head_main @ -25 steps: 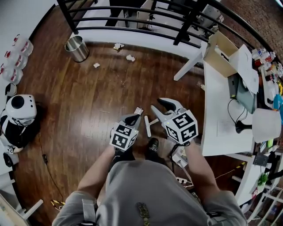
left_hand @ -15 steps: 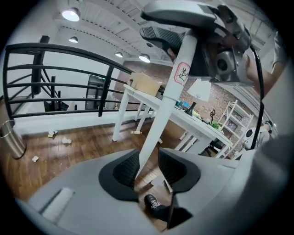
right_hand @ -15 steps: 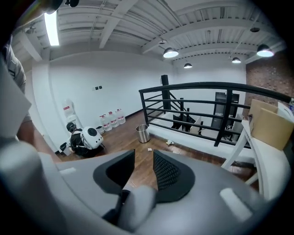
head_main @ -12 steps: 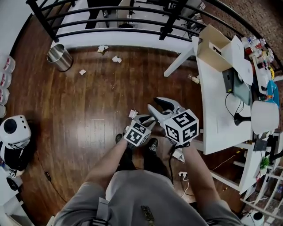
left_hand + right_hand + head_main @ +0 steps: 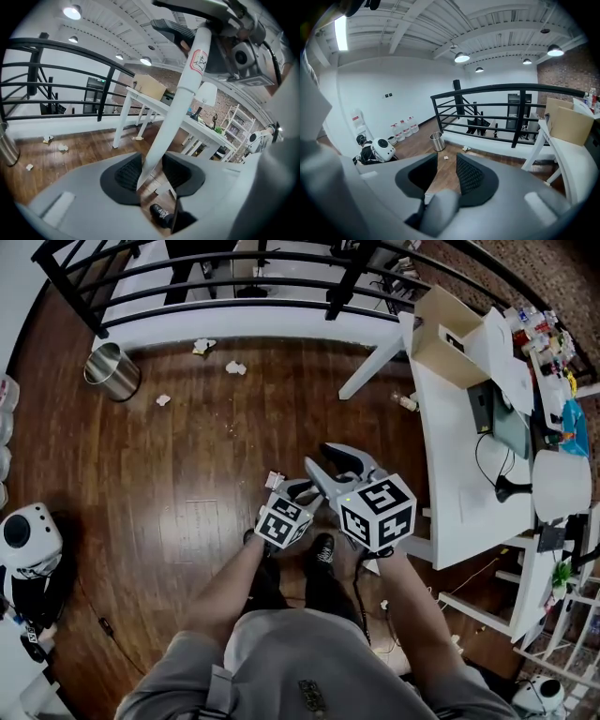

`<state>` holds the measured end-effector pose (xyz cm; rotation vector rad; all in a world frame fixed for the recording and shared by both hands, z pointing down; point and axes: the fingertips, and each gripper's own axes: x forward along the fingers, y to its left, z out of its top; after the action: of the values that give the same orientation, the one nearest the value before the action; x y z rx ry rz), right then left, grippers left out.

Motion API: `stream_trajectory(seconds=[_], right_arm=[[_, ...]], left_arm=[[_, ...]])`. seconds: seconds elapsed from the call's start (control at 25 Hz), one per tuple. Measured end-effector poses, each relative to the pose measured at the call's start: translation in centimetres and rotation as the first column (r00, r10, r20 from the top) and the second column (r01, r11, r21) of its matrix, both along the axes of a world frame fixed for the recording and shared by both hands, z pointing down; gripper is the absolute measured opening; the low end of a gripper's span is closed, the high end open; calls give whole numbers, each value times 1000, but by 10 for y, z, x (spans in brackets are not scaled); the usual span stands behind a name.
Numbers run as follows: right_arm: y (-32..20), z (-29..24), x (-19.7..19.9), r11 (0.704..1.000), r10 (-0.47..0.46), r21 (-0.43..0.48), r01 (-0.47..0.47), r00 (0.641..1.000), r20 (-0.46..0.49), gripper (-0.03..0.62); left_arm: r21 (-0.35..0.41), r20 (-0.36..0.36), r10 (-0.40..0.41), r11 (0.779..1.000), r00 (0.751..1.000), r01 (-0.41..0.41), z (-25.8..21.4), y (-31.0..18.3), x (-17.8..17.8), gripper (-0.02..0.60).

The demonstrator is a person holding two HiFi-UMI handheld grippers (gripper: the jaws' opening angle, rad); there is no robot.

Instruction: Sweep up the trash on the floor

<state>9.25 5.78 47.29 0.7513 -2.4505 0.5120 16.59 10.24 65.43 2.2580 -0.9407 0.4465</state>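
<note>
Regripping looks to be the step in hand, not sweeping. The left claw (image 5: 151, 161) has just been opening its jaws and now stands wide around the lower part of a long white round handle (image 5: 180, 93), which runs between the pads without being pinched. The right claw (image 5: 446, 161) is closed on the same handle higher up and carries it alone.

The trash, small crumpled white paper scraps (image 5: 235, 367), lies well apart from both claws on the dark wooden floor (image 5: 187, 474). It sits near the black metal railing (image 5: 234, 282) and a round steel bin (image 5: 111, 371).

Next, I judge, the left claw must close squarely on the handle. The person can then walk the tool over to the scraps.

Only the left gripper view shows the handle's full run, a red mark on it and the right claw's grip above. In the head view the marker cubes hide the handle, but that view alone maps the scraps. The right gripper view gives the handle as a grey blur low between its jaws. No view shows the tool's sweeping end.
</note>
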Motion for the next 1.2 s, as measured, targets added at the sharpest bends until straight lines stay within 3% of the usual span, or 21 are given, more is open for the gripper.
stream_trajectory(seconds=[0.32,0.64,0.84,1.04,1.2], right_arm=[[-48,-3,-43,997,37,58,-41,997,63,124],[-127,0,-87,998,-16,63,9,994,109,124],[-172,-2,-112,999,-36,45,30,991,130,124],[-214,-1,-146,999,-8,34,4,992,126,124],[-244,0,-178,998,59,20,-62,991,121,123]], left_arm=[[36,62,-3,999,998,1,3,-59,-59,146],[24,112,-51,999,992,49,9,-139,-107,146],[15,117,-78,997,990,77,7,-181,-135,146],[15,90,-56,998,994,55,7,-219,-168,146],[8,61,5,1000,998,-6,8,-242,-200,147]])
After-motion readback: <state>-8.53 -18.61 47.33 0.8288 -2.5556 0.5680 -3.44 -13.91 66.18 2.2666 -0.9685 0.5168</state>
